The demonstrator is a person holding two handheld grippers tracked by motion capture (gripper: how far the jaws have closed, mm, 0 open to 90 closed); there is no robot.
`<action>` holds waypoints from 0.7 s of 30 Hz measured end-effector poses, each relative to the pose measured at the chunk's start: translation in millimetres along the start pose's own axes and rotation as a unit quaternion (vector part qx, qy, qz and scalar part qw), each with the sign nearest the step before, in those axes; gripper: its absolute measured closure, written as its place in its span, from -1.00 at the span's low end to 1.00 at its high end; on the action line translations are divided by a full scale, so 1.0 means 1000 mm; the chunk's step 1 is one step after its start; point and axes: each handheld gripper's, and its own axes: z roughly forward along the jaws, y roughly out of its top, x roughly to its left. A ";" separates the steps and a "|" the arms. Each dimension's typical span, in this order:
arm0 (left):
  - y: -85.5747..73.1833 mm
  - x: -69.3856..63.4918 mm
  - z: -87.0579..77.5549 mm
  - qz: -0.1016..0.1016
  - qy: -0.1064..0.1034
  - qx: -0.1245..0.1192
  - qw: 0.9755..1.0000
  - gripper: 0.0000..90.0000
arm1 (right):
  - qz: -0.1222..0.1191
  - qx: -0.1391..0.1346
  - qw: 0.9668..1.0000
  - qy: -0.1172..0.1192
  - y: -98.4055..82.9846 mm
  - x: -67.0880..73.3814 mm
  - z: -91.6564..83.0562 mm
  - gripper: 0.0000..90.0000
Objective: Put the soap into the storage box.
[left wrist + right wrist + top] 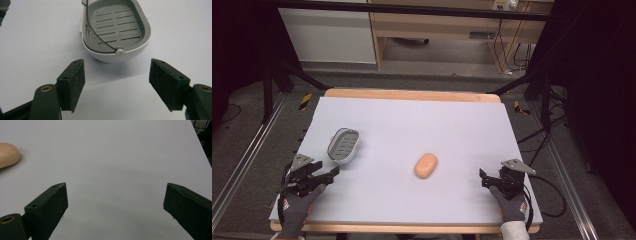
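Left gripper (329, 175), jaws spread wide and holding nothing, points toward the grey-and-white soap dish (344, 145), which lies just beyond its tips at 1 o'clock. Right gripper (483, 178), jaws likewise wide apart and empty, rests near the table's (412, 95) right edge; orange soap bar (426, 165) at its 10 o'clock, well apart.

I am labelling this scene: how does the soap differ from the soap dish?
The soap is a solid peach oval; the soap dish is a hollow grey-and-white shell with a slotted floor. The dish lies in front of the left gripper, the soap nearer the middle. Both rest on the mat, ungripped.
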 end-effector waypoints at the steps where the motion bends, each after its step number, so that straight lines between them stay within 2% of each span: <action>1: 0.000 0.000 0.000 0.000 0.000 0.000 1.000 -0.36 | -0.005 0.003 1.000 0.002 -0.001 0.001 0.000 -0.84; 8: 0.005 -0.010 -0.002 0.013 -0.010 -0.004 1.000 -0.28 | -0.014 0.005 1.000 0.013 -0.001 0.004 0.000 -0.81; 16: 0.008 -0.022 -0.004 0.022 -0.013 -0.012 1.000 -0.26 | -0.007 0.007 1.000 0.016 -0.001 0.003 0.001 -0.81; 21: 0.012 -0.027 -0.001 0.027 -0.022 -0.011 0.999 -0.26 | -0.009 -0.004 1.000 0.016 0.000 0.004 -0.003 -0.81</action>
